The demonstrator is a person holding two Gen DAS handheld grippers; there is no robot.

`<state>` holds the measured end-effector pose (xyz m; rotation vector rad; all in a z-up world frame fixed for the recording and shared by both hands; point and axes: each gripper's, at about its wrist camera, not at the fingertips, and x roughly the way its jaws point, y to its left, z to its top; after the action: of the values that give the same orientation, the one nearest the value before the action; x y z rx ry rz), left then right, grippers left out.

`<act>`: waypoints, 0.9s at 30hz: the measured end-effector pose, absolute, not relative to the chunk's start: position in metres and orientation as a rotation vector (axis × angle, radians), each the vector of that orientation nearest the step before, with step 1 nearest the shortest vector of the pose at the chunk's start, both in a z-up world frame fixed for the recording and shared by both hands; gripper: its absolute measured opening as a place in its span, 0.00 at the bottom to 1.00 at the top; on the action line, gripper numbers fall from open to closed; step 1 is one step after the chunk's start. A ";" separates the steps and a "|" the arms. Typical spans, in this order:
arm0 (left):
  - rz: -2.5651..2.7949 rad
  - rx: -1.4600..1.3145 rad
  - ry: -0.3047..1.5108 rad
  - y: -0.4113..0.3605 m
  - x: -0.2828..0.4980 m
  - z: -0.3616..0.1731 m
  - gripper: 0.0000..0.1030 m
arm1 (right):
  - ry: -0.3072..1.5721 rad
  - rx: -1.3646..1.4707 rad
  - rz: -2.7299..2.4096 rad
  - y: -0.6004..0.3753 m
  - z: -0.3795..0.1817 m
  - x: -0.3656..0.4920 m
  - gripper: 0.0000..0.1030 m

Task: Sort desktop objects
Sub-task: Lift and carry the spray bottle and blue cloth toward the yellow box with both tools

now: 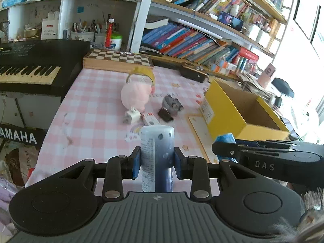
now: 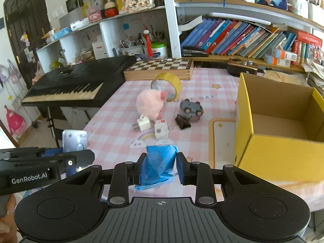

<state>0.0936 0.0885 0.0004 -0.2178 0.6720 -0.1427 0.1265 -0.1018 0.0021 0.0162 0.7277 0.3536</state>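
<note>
My left gripper [image 1: 156, 163] is shut on a blue and white tube [image 1: 157, 154] held upright above the near part of the pink checked table [image 1: 97, 99]. My right gripper [image 2: 161, 167] is shut on a crumpled blue packet [image 2: 160, 165]. The two grippers hang side by side. In the right wrist view the tube [image 2: 74, 140] shows at the left. An open yellow cardboard box [image 2: 279, 129] stands on the table at the right. Mid-table lie a pink plush toy [image 2: 150, 104], a yellow tape roll [image 2: 167, 86], a grey toy car [image 2: 191, 109], a white plug [image 2: 143, 124], a small white box [image 2: 161, 130] and a dark binder clip [image 2: 182, 123].
A black keyboard [image 2: 70, 83] flanks the table's left side. A wooden chessboard case [image 2: 160, 68] lies at the far edge, with a dark brown case [image 2: 241, 67] to its right. Bookshelves [image 2: 243, 38] rise behind. A framed mat [image 2: 222, 139] lies beside the box.
</note>
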 end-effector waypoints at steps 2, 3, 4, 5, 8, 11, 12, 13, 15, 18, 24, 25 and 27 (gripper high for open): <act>-0.151 -0.215 0.673 0.088 0.081 0.001 0.29 | 0.725 0.018 0.350 -0.102 0.002 0.115 0.29; -0.155 -0.214 0.673 0.087 0.076 0.001 0.29 | 0.724 0.019 0.346 -0.103 0.002 0.108 0.29; -0.160 -0.212 0.672 0.087 0.072 0.001 0.29 | 0.724 0.021 0.342 -0.104 0.002 0.102 0.29; -0.165 -0.211 0.672 0.087 0.068 0.002 0.29 | 0.723 0.025 0.335 -0.104 0.002 0.096 0.29; -0.191 -0.200 0.669 0.085 0.056 0.003 0.29 | 0.719 0.042 0.309 -0.109 0.001 0.080 0.29; -0.220 -0.191 0.668 0.081 0.048 0.004 0.29 | 0.715 0.056 0.284 -0.113 0.001 0.067 0.29; -0.230 -0.191 0.670 0.080 0.045 0.004 0.29 | 0.715 0.061 0.275 -0.114 0.000 0.062 0.29; -0.239 -0.191 0.673 0.079 0.043 0.003 0.29 | 0.715 0.065 0.267 -0.115 0.000 0.058 0.29; -0.257 -0.189 0.677 0.076 0.040 0.003 0.29 | 0.717 0.072 0.251 -0.119 -0.001 0.049 0.29; -0.294 -0.176 0.683 0.070 0.035 0.002 0.29 | 0.720 0.086 0.217 -0.124 -0.004 0.036 0.29; -0.380 -0.137 0.696 0.054 0.031 0.002 0.29 | 0.724 0.126 0.138 -0.138 -0.006 0.019 0.29; -0.392 -0.130 0.697 0.051 0.031 0.002 0.29 | 0.725 0.132 0.126 -0.140 -0.006 0.017 0.29; -0.414 -0.121 0.702 0.047 0.032 0.002 0.29 | 0.724 0.139 0.103 -0.143 -0.005 0.013 0.29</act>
<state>0.0318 0.0466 0.0021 -0.1213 0.7023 -0.4135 0.0134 -0.1435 -0.0053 0.1393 0.7243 0.1030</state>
